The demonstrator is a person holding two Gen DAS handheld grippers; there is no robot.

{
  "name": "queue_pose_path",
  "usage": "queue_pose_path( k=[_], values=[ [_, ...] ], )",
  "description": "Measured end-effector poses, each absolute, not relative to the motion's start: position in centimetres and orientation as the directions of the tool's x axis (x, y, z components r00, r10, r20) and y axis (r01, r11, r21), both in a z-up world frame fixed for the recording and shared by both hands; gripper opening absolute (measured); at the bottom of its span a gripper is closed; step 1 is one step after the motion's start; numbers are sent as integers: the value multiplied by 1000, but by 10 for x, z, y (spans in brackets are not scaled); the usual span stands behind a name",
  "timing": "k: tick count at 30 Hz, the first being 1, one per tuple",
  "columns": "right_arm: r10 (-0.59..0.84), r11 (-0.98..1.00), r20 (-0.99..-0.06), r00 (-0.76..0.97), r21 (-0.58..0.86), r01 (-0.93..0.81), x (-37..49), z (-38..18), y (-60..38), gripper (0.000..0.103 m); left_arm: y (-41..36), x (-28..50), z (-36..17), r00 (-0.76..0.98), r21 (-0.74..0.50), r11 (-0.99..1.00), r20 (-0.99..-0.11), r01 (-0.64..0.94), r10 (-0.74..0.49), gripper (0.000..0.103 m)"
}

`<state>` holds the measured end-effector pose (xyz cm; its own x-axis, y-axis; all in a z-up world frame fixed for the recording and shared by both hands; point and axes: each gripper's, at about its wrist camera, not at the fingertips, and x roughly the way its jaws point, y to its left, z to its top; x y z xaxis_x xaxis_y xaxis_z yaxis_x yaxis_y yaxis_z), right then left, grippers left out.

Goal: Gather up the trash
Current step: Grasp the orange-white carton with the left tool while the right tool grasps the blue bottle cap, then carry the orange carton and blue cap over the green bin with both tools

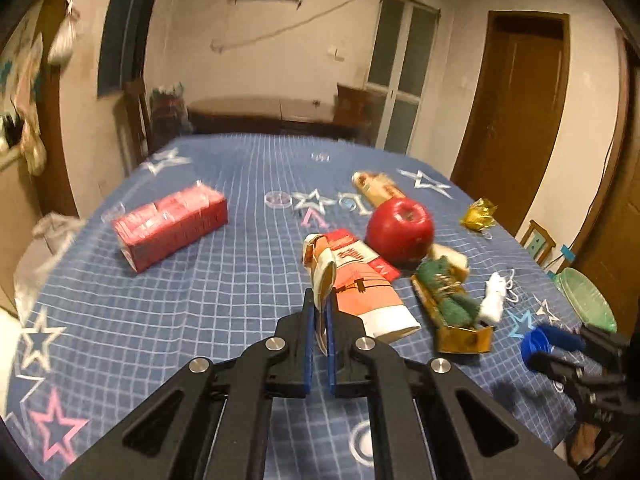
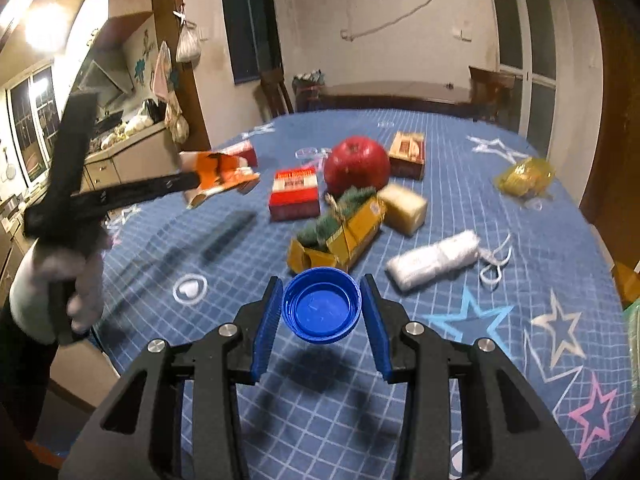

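My left gripper (image 1: 319,304) is shut on a torn orange and white paper carton (image 1: 360,280) and holds it above the blue tablecloth (image 1: 200,300); the carton also shows in the right wrist view (image 2: 218,174), lifted off the table. My right gripper (image 2: 322,300) is shut on a blue bottle cap (image 2: 322,307), held above the table; the cap shows in the left wrist view (image 1: 534,344). On the table lie a gold box with green tinsel (image 2: 340,228), a crumpled white wrapper (image 2: 434,260) and a gold foil wrapper (image 2: 524,176).
A red apple (image 2: 357,166), a red box (image 2: 294,194), a brown box (image 2: 407,154), a pale block (image 2: 404,204) and a red pack (image 1: 170,226) lie on the table. A green plate (image 1: 588,304) sits at the right edge. Chairs stand beyond the far edge.
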<state>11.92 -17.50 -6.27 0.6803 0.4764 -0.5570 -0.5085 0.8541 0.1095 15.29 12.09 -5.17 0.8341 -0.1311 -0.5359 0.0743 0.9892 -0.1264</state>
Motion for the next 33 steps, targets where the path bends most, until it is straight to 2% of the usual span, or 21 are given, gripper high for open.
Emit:
queue_pose_path(
  k=[9,15,22,33],
  values=[
    [472,864,-462,751,72,-498,117,-26,-173,38,82,93,-19,912,-16,998,-404,64,-65,6],
    [443,882,-410,797,39,-470,117,-4,-171,38,53,71,-7,936,45,997,-350,61,-42,6],
    [412,898,-374,831,14,-439,117,5,-170,38,35,55,3,950,56,998,-313,23,-4,6],
    [395,907,-365,843,9,-421,114,8,-170,38,21,42,13,954,46,998,-300,35,-19,6]
  ],
)
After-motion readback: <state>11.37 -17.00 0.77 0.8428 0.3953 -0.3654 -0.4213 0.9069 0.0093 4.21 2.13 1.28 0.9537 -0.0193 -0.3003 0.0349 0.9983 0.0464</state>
